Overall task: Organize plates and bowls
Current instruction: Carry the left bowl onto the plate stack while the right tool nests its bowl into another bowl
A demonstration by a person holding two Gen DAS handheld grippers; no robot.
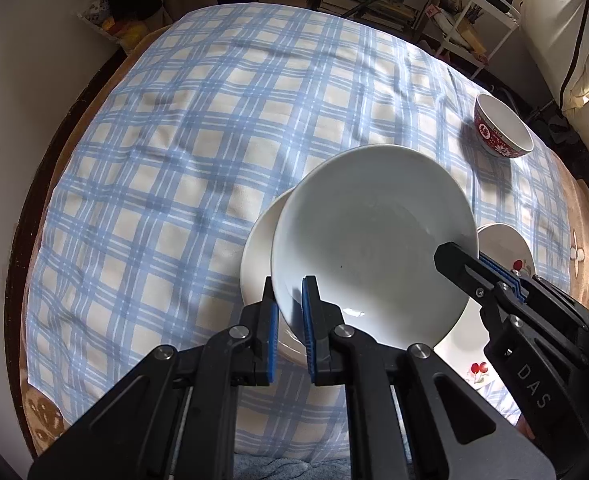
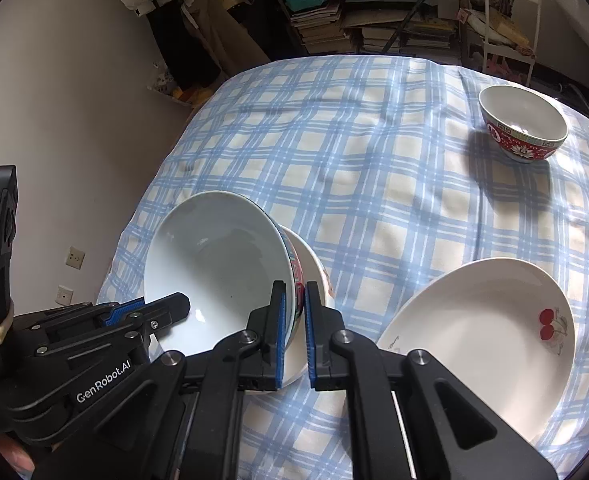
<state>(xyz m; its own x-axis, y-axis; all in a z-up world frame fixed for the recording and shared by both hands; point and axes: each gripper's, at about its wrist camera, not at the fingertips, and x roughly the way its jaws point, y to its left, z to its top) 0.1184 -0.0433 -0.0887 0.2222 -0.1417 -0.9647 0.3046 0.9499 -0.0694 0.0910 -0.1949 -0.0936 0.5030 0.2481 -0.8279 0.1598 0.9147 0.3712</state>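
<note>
While both grippers clamp opposite sides of its rim, a large bowl [image 1: 370, 236] hangs tilted above a plaid-covered table [image 1: 174, 160]. Its inside is plain pale white, glossy, with a small dark speck; the right wrist view shows a red patterned band on its outer wall. The left gripper [image 1: 290, 312] is closed on the near rim, blue pads pressing each face of the wall. The right gripper [image 2: 294, 320] is likewise closed on the rim at the other side, one finger inside the bowl and one outside.

Directly beneath and partly hidden by the bowl lies a white plate [image 1: 260, 248]; whether the bowl's base touches it cannot be told. Just to the right sits a second white plate with a cherry motif [image 2: 490, 328], flat on the cloth and close to the right gripper's outer arm. Well apart, toward the far right edge of the table, a smaller red patterned bowl [image 2: 522, 124] stands upright and alone.

Behind the table, shelves stacked with books [image 2: 334, 20] and a white metal rack [image 2: 510, 12] line the wall.
</note>
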